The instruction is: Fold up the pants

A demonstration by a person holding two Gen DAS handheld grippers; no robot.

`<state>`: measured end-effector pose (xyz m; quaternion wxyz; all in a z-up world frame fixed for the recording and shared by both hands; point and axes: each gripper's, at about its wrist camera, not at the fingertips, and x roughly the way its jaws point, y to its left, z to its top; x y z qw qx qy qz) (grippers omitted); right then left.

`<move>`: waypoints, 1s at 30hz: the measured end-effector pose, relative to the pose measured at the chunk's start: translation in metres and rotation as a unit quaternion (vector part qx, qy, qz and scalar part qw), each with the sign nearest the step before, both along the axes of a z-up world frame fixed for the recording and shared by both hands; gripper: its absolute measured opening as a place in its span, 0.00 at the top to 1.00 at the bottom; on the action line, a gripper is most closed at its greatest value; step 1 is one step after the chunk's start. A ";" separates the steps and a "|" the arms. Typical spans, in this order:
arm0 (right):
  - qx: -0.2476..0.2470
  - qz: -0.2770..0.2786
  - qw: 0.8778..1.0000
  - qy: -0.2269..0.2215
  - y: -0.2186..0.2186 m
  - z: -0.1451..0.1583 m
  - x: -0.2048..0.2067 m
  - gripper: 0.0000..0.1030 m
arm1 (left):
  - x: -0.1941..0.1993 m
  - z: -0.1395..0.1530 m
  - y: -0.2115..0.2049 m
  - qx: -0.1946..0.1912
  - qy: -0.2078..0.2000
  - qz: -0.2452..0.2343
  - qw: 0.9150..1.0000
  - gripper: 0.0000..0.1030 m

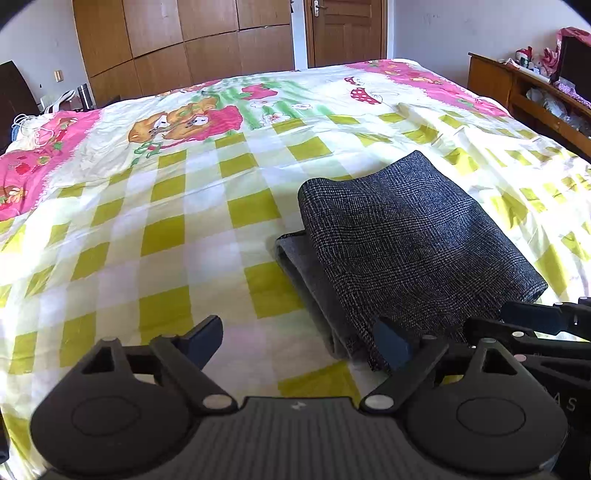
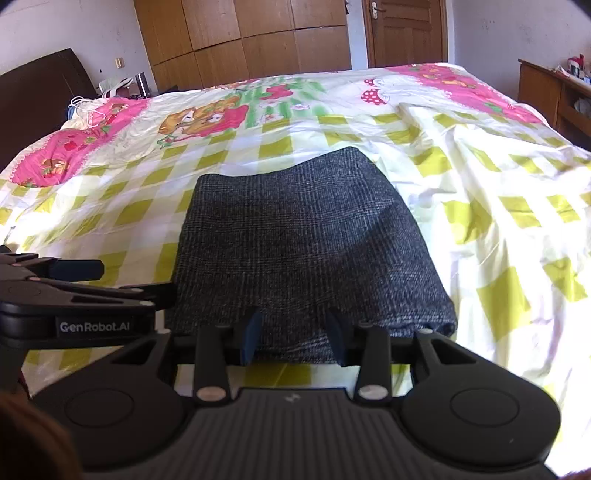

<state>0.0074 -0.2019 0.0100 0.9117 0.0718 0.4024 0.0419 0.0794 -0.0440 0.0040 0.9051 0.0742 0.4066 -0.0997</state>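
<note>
The dark grey checked pants lie folded into a compact stack on the bed, with a lighter grey layer sticking out at the lower left. My left gripper is open and empty at the stack's near left corner, its right finger next to the cloth edge. My right gripper is partly open at the near edge of the pants, with its fingertips just over the cloth and holding nothing. Each gripper shows at the edge of the other's view.
The bed carries a sheet with yellow-green checks and pink cartoon prints. Wooden wardrobes and a door stand behind. A wooden shelf unit with clutter is at the right. A dark headboard is at the left.
</note>
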 end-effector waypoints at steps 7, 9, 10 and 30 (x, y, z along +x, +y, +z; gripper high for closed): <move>-0.001 -0.025 1.000 -0.010 0.007 0.008 -0.017 0.61 | -0.024 0.007 -0.007 0.041 -0.020 -0.009 0.999 0.00; 0.001 -0.029 1.000 -0.008 0.007 0.009 -0.021 0.61 | -0.028 0.009 -0.007 0.046 -0.023 -0.011 0.999 0.00; 0.001 -0.030 0.999 -0.009 0.007 0.009 -0.023 0.61 | -0.029 0.010 -0.007 0.046 -0.023 -0.011 0.999 0.00; -0.008 -0.045 0.999 -0.004 0.008 0.008 -0.029 0.61 | -0.031 0.008 -0.007 0.033 -0.003 -0.011 0.999 0.01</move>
